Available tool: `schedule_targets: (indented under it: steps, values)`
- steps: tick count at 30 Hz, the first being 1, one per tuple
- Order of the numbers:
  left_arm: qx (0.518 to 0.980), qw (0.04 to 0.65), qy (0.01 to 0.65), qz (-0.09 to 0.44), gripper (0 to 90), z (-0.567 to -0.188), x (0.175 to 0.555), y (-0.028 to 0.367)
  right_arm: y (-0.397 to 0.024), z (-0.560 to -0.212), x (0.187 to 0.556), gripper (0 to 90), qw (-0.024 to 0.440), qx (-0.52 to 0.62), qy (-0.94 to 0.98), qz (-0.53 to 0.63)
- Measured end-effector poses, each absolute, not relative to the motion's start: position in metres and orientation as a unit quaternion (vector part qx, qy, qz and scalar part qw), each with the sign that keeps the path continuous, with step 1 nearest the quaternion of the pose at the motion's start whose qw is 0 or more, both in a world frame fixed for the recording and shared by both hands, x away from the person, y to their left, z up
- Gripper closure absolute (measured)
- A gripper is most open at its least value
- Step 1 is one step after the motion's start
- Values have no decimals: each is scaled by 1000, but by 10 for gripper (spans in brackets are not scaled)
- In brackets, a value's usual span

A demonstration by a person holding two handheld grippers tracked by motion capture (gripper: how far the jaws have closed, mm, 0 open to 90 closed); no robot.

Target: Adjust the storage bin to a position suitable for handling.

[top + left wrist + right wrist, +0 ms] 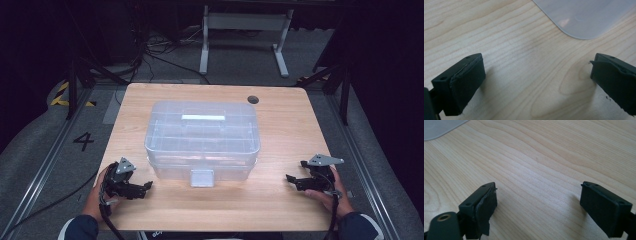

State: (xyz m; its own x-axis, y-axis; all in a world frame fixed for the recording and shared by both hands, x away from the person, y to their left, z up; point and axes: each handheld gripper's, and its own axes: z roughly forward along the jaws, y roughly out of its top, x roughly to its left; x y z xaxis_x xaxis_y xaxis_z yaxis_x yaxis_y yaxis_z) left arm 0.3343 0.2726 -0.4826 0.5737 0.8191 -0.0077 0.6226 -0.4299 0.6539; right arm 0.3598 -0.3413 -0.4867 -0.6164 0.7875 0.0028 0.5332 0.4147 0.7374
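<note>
A clear plastic lidded box (pixel 202 139) with a white handle on top and a front latch (pixel 202 177) stands in the middle of the wooden table (pixel 280 125). My left gripper (pixel 146 188) rests on the table at the front left, open and holding nothing, its jaws pointing toward the box. In the left gripper view the pads (pixel 466 80) stand wide apart over bare wood, with a corner of the box (pixel 584 17) ahead. My right gripper (pixel 295 175) rests at the front right, open too, jaws pointing left. Its pads (pixel 485 206) are spread over wood, the box corner (pixel 439 128) at the upper left.
A dark round cable hole (pixel 253 99) sits in the table's far right part. Beyond the table stand a white frame (pixel 245 30) and loose cables (pixel 150 50) on the floor. A floor mark "4" (pixel 83 141) lies to the left.
</note>
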Motion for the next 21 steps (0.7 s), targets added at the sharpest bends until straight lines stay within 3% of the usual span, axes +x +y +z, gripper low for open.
schedule_targets:
  steps: [1,2,4,7,21]
  values:
    - [831,310,433,158,0,-483,335,272,-341,-487,359,190,175,397,824,364]
    - [831,310,433,158,0,-483,336,272,-342,-486,358,283,172,382,827,375]
    - [831,311,434,157,0,-483,336,272,-341,-486,358,300,172,382,827,376]
    - [830,310,435,158,0,-483,335,272,-340,-486,359,269,176,382,827,374]
    - [845,313,406,152,3,-482,335,277,-333,-475,356,303,196,378,826,369]
